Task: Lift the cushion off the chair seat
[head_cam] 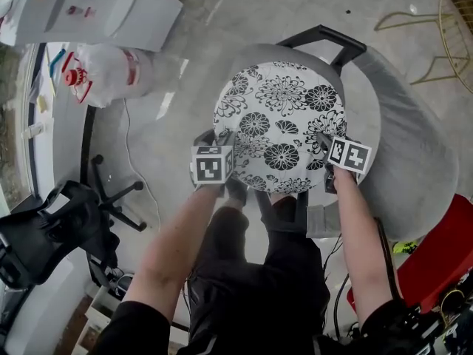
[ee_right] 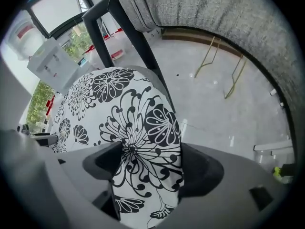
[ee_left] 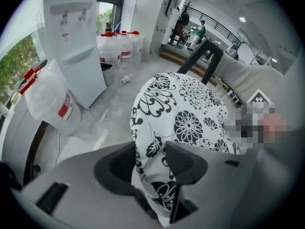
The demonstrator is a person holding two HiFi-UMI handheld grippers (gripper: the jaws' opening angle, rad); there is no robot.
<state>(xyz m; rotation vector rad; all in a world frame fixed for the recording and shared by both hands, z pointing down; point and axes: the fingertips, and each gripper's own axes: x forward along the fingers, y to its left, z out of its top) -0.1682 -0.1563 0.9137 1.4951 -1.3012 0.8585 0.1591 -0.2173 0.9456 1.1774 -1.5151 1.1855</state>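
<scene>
Now the left gripper [ee_left: 150,151] and right gripper [ee_right: 151,151] each clamp the cushion [head_cam: 277,117] rim between their jaws; such shallow bites may slip during lifting.

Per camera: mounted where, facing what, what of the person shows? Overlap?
Head view: on the head, facing steeply down at cushion on chair; forearms, legs, left gripper, right gripper show.
Left gripper view: rides left gripper, looks along jaws closed on cushion's edge.
Right gripper view: same, at its other side.
Shared: all see the cushion.
</scene>
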